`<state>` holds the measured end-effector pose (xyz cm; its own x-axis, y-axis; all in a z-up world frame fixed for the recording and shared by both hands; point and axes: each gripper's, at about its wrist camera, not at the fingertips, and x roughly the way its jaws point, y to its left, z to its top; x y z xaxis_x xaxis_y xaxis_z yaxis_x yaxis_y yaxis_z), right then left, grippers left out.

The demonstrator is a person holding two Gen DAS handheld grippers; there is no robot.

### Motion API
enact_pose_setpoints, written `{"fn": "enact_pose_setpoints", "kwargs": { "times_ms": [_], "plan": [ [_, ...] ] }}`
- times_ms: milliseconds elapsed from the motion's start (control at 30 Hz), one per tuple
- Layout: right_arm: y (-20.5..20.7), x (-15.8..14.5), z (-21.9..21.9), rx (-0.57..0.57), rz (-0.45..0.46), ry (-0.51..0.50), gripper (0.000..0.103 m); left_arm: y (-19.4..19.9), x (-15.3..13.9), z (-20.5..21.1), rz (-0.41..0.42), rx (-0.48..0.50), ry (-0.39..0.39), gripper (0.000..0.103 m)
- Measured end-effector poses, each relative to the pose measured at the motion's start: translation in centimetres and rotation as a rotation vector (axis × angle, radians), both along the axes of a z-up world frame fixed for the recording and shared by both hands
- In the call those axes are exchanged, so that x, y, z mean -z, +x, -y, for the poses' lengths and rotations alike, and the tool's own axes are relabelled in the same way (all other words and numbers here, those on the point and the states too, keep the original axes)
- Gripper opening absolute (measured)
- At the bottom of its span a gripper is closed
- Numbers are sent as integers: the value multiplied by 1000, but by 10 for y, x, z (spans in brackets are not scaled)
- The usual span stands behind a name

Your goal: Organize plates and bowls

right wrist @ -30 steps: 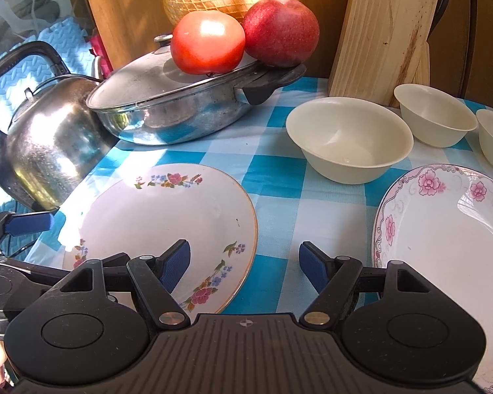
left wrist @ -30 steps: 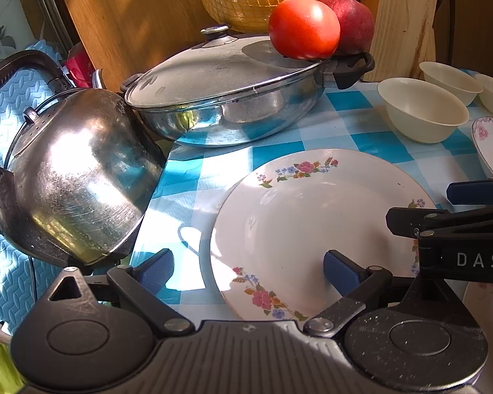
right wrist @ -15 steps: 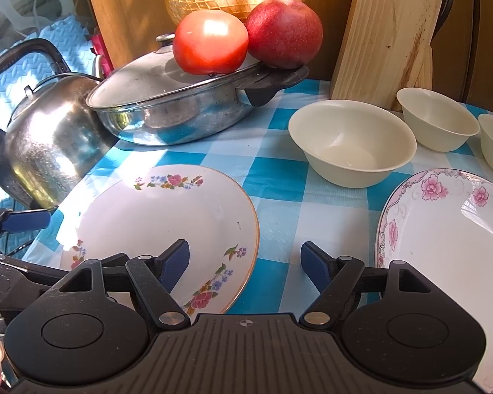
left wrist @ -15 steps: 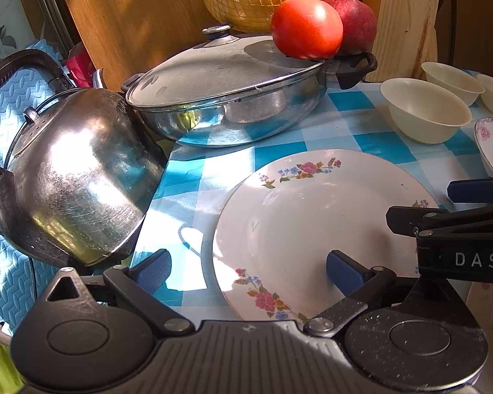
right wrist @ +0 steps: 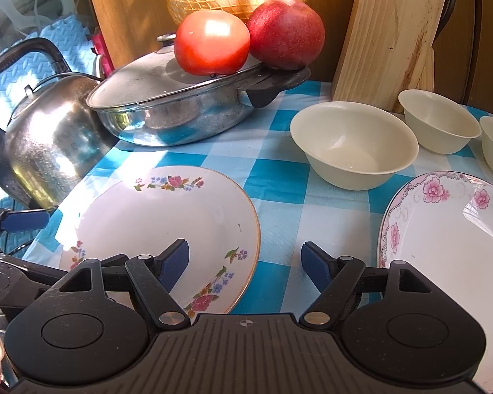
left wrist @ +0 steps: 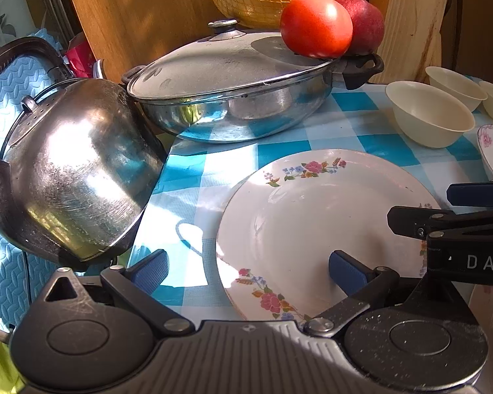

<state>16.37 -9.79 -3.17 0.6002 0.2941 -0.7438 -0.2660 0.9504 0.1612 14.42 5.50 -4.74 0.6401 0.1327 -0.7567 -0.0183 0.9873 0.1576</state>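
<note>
Risking a chipped rim: both tools gape empty, left tool (left wrist: 248, 271) having just widened, astride gilt-edged floral plate (right wrist: 154, 226), kettle (left wrist: 72, 177) close at frame left.

I see a blue-and-white checked tablecloth (right wrist: 279, 170), a white plate (right wrist: 167, 216) with multicoloured flower sprays, another plate (right wrist: 450, 229) patterned in pink flowers, cream bowls (right wrist: 355, 144), and a red tomato (right wrist: 212, 46).

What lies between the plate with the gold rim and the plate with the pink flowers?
Only bare checked tablecloth separates the gold-rimmed plate from the pink-flowered plate; the right wrist view shows this.
</note>
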Motion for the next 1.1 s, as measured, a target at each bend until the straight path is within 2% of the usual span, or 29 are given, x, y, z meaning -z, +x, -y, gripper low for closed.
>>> {"fn": "enact_pose_setpoints", "kwargs": {
  "times_ms": [200,267,400,500,633,767,867,1100],
  "plan": [
    [1,-2,0,-25,-9,40,79,1,1,-8,-16,0,-59,100],
    [4,1,2,-31,-58,101,73,3,2,-13,-29,-6,-93,100],
    [5,1,4,-24,-59,107,72,6,5,-17,-53,-7,-167,100],
    [8,0,5,-20,-78,116,69,4,7,-7,-42,29,-149,100],
    [6,0,-1,-33,-58,40,58,2,7,3,-13,67,-108,100],
    [5,-1,-2,-37,-53,3,52,3,8,5,-4,83,-132,100],
    [5,-2,-5,-39,-47,-25,43,4,9,6,-3,70,-135,100],
    [6,-4,-6,-39,-40,-36,40,3,9,7,0,71,-137,99]
  ]
}}
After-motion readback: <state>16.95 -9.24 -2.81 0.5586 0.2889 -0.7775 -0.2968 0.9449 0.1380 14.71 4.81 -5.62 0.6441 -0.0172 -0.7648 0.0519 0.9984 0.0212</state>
